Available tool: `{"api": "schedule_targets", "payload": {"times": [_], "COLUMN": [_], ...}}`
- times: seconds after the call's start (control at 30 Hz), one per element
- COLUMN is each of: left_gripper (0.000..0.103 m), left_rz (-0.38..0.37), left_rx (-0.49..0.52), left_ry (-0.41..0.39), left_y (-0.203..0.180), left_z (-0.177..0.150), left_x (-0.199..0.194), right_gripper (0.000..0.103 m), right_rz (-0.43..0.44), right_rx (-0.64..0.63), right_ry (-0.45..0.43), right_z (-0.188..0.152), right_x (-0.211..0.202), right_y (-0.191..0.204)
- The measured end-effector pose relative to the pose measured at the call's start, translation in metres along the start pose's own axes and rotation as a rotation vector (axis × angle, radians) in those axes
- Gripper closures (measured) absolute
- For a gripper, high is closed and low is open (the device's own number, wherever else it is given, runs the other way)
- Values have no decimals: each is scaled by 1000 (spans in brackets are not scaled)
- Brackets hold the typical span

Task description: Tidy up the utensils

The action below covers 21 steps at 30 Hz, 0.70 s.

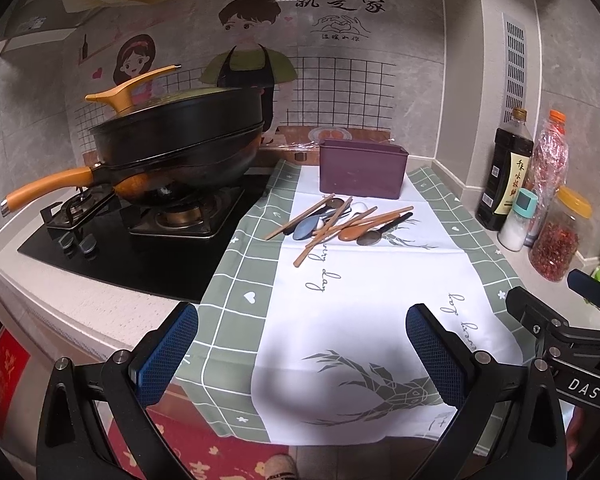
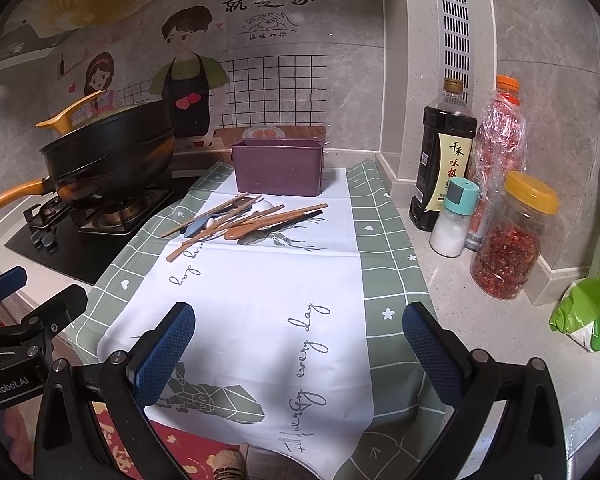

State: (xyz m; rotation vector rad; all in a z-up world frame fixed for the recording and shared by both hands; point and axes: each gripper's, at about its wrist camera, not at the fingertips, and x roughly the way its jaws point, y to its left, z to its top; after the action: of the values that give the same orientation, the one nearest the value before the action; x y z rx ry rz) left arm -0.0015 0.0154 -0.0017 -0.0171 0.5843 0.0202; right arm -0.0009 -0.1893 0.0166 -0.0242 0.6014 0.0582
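Utensil pile (image 1: 340, 222) mid-cloth, just near side of purple bin (image 1: 362, 168). Long axes mostly run left-near to right-far. Left gripper (image 1: 300, 356) and right gripper (image 2: 296, 354) both spread wide, empty, well short of pile. Which is nearer, hard to call, maybe right.

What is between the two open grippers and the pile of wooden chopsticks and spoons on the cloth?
Nothing visible. Only bare white and green cloth lies between the left gripper, the right gripper and the pile of wooden chopsticks and spoons. The purple rectangular bin stands just behind the pile.
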Motion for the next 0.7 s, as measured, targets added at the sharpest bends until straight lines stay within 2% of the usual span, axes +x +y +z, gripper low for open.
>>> {"api": "schedule_targets", "payload": {"times": [0.7], "left_gripper": [0], "left_rz": [-10], "left_rx": [5], "left_ry": [3], "left_y": [-2], "left_z": [1], "left_x": [-1], "right_gripper": [0], "right_rz": [1], "right_rx": [1], "right_ry": [5], "right_z": [1], "right_x": [1], "right_y": [-1]}}
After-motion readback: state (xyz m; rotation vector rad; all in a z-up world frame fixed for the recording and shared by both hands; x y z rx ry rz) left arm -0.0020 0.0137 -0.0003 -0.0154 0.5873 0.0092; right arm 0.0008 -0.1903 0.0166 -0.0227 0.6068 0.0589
